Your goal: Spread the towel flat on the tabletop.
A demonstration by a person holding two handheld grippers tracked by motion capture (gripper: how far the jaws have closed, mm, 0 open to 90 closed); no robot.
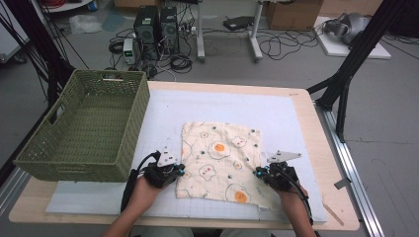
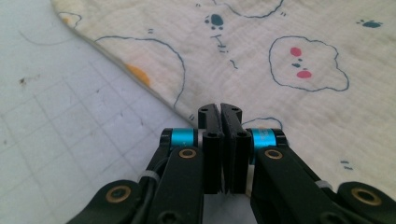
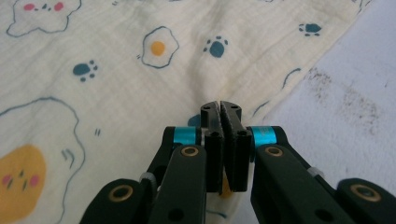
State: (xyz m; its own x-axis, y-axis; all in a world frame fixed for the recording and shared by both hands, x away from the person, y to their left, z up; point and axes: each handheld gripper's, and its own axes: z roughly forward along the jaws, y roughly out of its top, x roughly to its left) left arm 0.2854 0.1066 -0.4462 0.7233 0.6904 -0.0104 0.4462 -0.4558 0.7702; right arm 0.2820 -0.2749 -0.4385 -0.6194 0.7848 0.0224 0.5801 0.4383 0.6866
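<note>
In the high view, a cream cloth (image 1: 220,163) printed with fried eggs and paw marks lies spread flat in the lower middle of the frame, on a pale gridded mat (image 1: 222,111) that covers the wooden table (image 1: 323,148). The left tool (image 1: 179,170) sits at the cloth's left edge, near its lower left corner, and the right tool (image 1: 258,173) sits at the cloth's right edge, near its lower right corner; a hand comes up from the bottom of the frame behind each. A green woven basket (image 1: 86,128) stands at the left of the frame, on the table's left end and well apart from the cloth. In the left gripper view, the left tool (image 2: 220,108) is clenched, its jaws pressed together at the centre of the frame right at the cloth's (image 2: 280,56) hem, where the cloth meets the mat (image 2: 60,130); whether the hem is pinched between the pads cannot be told. In the right gripper view, the right tool (image 3: 220,105) is also clenched, jaws together, and the cloth (image 3: 116,84) puckers into folds that run to its tip, with fabric caught between the pads; the mat (image 3: 355,93) shows at the right of the frame.
</note>
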